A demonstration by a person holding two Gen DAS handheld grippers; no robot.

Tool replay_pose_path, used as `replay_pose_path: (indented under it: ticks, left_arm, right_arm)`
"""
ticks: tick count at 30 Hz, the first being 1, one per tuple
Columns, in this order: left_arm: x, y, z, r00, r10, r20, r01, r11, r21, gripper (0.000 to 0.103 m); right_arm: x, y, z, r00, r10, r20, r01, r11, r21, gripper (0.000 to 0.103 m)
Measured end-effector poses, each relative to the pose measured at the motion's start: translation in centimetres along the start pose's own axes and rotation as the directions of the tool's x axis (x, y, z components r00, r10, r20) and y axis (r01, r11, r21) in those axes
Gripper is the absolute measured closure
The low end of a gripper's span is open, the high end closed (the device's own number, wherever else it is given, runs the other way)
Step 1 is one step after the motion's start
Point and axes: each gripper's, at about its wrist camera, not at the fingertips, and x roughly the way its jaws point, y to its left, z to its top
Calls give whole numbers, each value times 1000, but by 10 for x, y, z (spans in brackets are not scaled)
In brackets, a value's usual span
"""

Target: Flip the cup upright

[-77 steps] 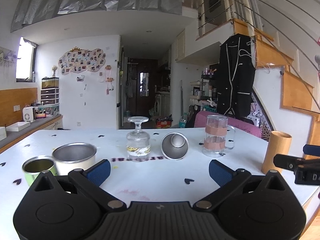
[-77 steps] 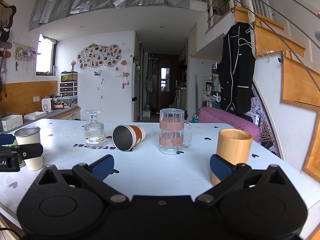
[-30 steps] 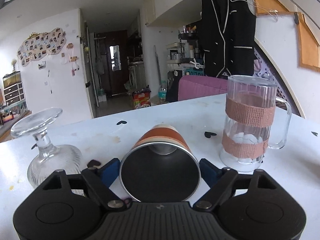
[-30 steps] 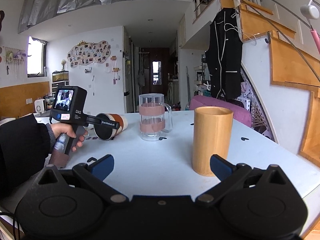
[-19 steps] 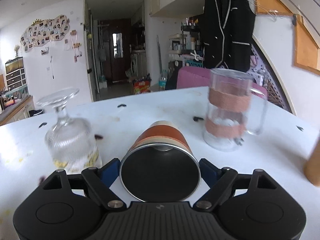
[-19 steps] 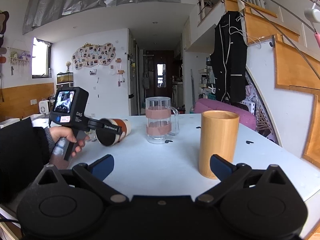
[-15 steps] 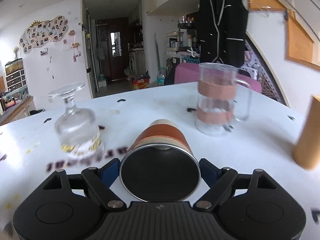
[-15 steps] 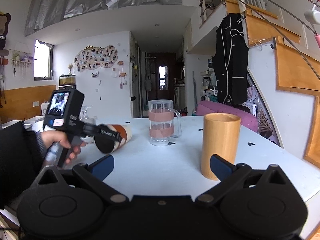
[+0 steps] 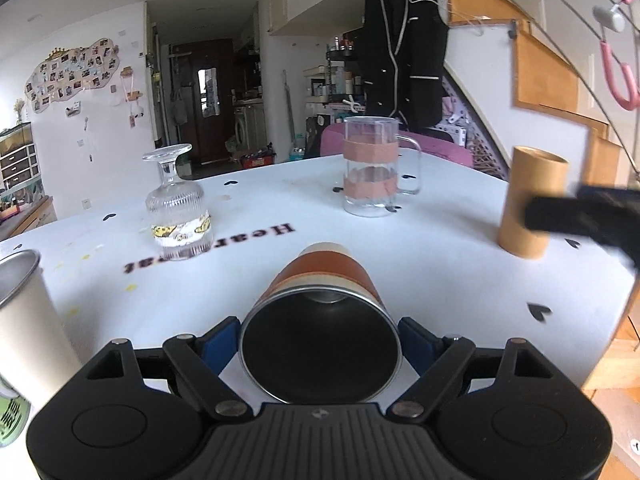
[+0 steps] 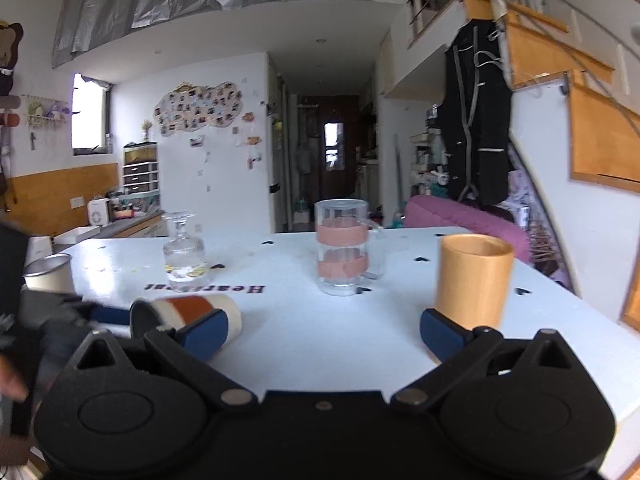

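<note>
Left wrist view: left tool (image 9: 320,340) clamps the orange-banded cup (image 9: 320,320) low centre of frame, cup on its side, mouth toward camera, over the white tabletop (image 9: 440,272). Right tool (image 10: 316,328) spread wide, holding nothing, bottom centre of its view.

The right gripper (image 10: 320,332) stands wide open above the white table (image 10: 320,344). A brown-banded metal cup (image 10: 188,314) lies on its side, clamped by the blurred left gripper (image 10: 108,314). A bamboo cup (image 10: 472,280), banded glass mug (image 10: 344,256) and upturned goblet (image 10: 184,250) stand beyond.

A glass mug (image 9: 370,174), an upside-down glass (image 9: 178,210) and a wooden cup (image 9: 530,202) stand on the white desk (image 9: 440,264).
</note>
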Motion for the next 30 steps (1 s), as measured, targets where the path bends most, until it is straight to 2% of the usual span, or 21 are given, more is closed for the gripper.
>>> replay_pose_path:
  ticks: [4, 8, 11, 14, 18, 22, 25, 30]
  left_arm:
    - [-13, -1, -8, 999, -31, -4, 31, 1000, 0, 18]
    - [-23, -7, -14, 999, -47, 11, 47, 999, 27, 18]
    - [-27, -11, -19, 999, -48, 22, 47, 997, 57, 18]
    - [-28, -12, -23, 998, -48, 31, 45, 996, 78, 18]
    - [-29, -12, -24, 998, -48, 41, 44, 995, 91, 17]
    - [-30, -10, -26, 998, -25, 54, 20, 995, 96, 11]
    - [-32, -3, -28, 998, -8, 55, 3, 997, 80, 9]
    - [-33, 15, -32, 998, 29, 49, -31, 999, 25, 8]
  right_arm:
    - [27, 8, 15, 995, 86, -44, -85, 996, 24, 0]
    - [74, 22, 32, 978, 131, -160, -124, 991, 56, 0]
    - [111, 35, 40, 949, 153, -274, -138, 988, 71, 0]
    - [137, 50, 39, 925, 139, -354, -132, 990, 44, 0]
    - [164, 64, 31, 880, 120, -459, -131, 991, 7, 0]
    - [177, 71, 23, 862, 62, -504, -105, 993, -58, 0]
    - [177, 65, 20, 855, 49, -516, -97, 993, -67, 0]
    - [161, 48, 21, 866, 46, -498, -91, 994, -67, 0]
